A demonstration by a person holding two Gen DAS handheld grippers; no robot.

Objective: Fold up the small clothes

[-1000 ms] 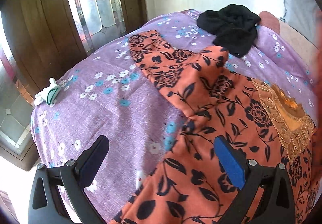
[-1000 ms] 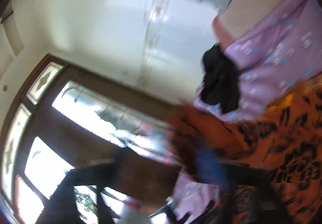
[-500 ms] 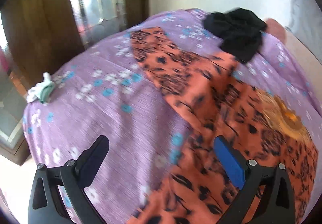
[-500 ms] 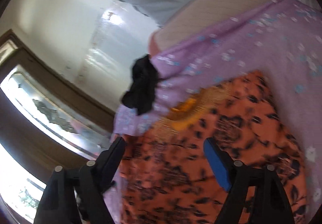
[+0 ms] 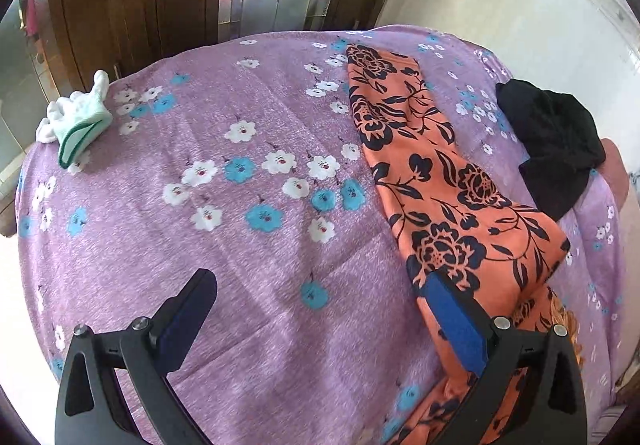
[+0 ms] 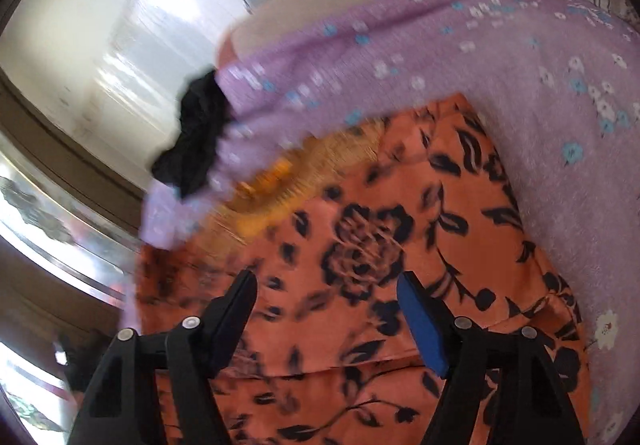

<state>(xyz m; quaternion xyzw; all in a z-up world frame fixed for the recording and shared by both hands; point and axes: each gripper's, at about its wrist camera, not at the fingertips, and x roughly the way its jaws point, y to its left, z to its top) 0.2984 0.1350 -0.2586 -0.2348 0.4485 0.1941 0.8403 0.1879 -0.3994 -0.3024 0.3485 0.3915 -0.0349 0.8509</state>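
We find no readable text, label, brand, number or sign in either view; the fabrics carry only flower prints, and the wall plates at the top are too blurred.

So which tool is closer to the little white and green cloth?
Left. The little white and green cloth lies far across the purple sheet from the left tool. The right tool hangs over the orange dress; its view shows no such cloth.

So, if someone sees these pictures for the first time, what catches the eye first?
First the orange dress with black flowers, spread across the right half of the purple sheet. Then the black cloth bunched at the sheet's far right edge, and the small white and green cloth near its far left corner.
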